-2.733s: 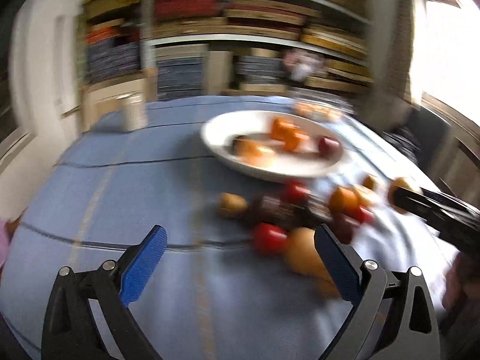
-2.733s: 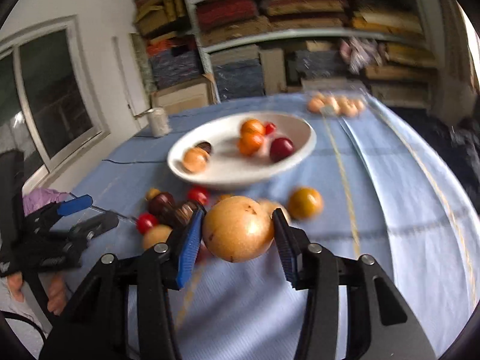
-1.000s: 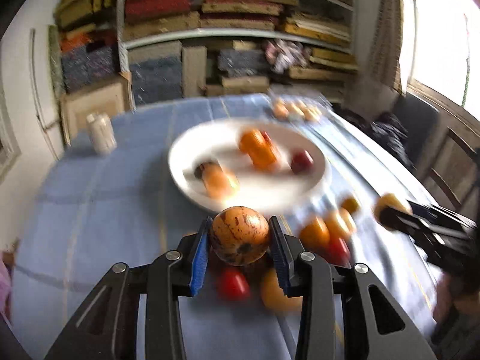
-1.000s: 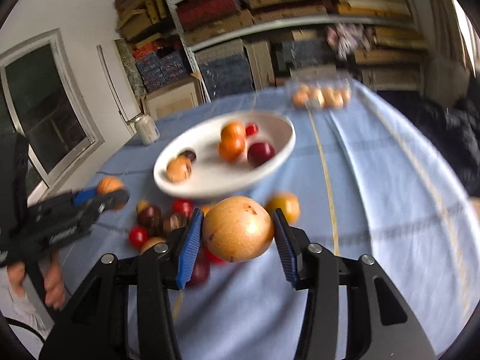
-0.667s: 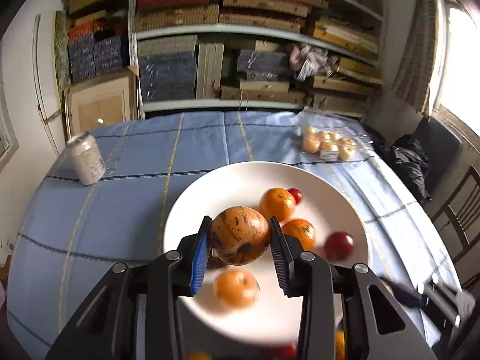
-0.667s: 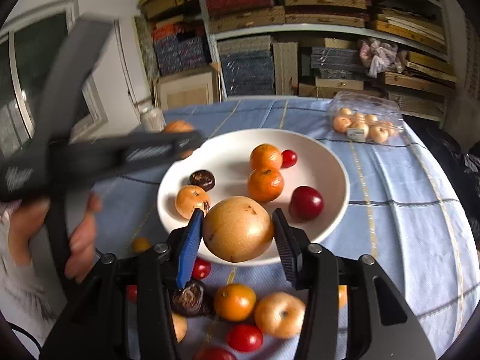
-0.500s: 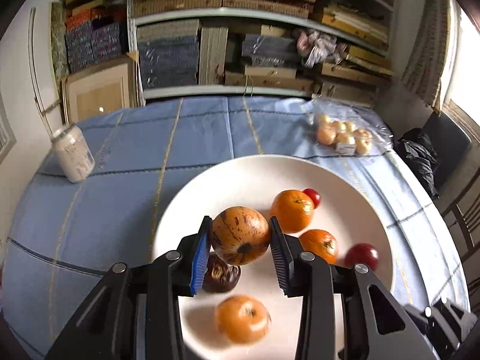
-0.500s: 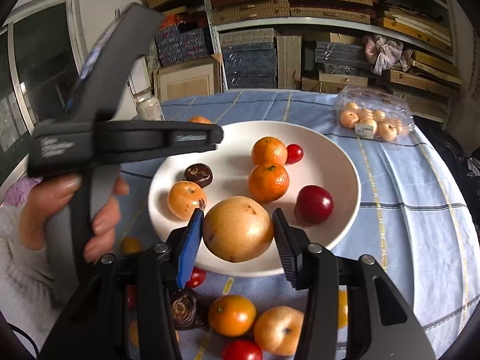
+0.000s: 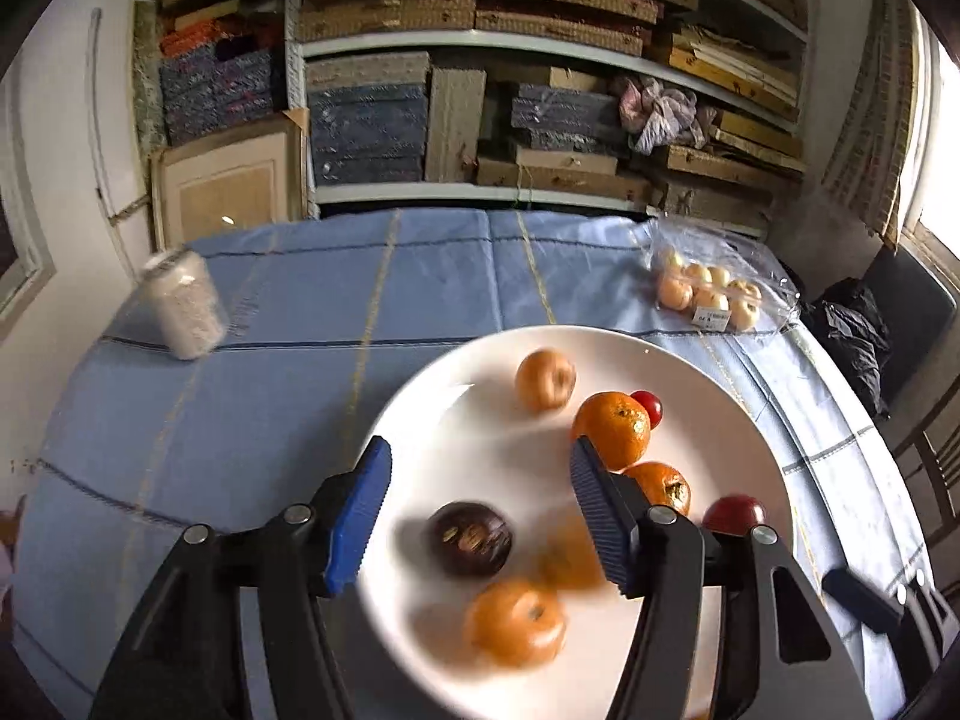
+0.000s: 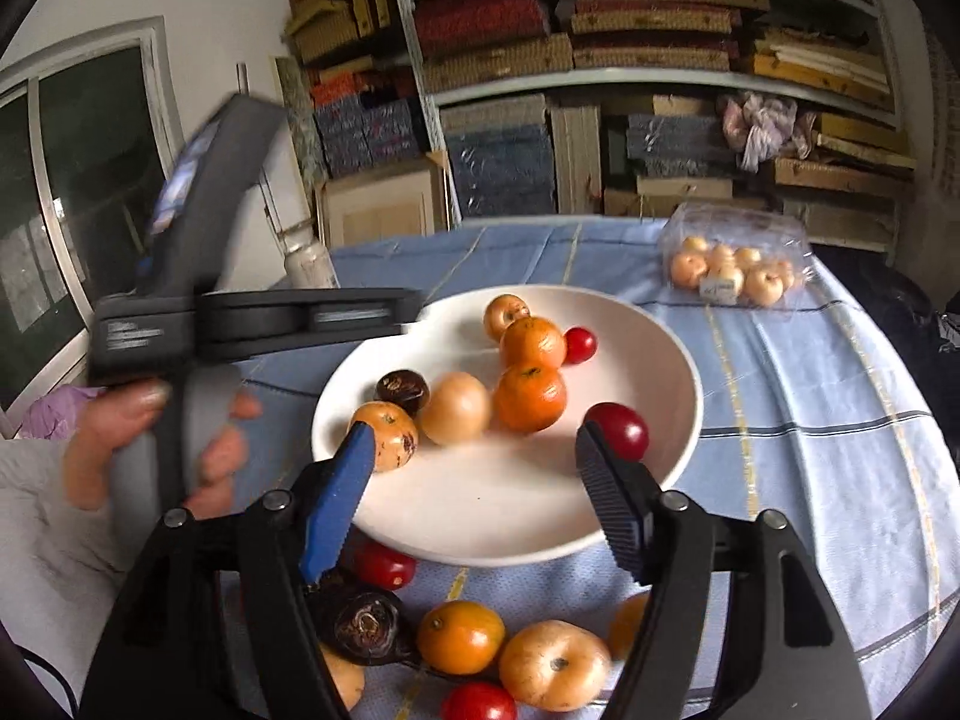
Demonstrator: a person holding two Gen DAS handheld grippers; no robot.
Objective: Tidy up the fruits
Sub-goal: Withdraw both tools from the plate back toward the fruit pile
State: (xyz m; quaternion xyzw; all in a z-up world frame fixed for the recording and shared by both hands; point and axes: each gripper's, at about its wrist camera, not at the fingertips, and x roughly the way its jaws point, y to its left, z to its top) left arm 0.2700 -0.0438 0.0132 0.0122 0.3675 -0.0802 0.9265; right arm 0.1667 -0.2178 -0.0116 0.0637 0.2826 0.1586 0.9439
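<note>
- Left gripper (image 9: pixel 480 495): jaws wide apart, holding nothing, above the left part of the white plate (image 9: pixel 708 378).
- Right gripper (image 10: pixel 474 474): jaws wide apart, holding nothing, over the plate's near rim.
- Plate contents: two oranges (image 10: pixel 531 393), a pale yellow fruit (image 10: pixel 454 408), a dark brown fruit (image 10: pixel 403 390) and red fruits (image 10: pixel 618 429), grouped beyond the right gripper's fingertips.
- Loose fruits (image 10: pixel 552 663) lie on the blue tablecloth (image 10: pixel 810 420) at the near table edge, below the right gripper.
- A packet of small fruits (image 10: pixel 735 267) sits at the far right of the table.
</note>
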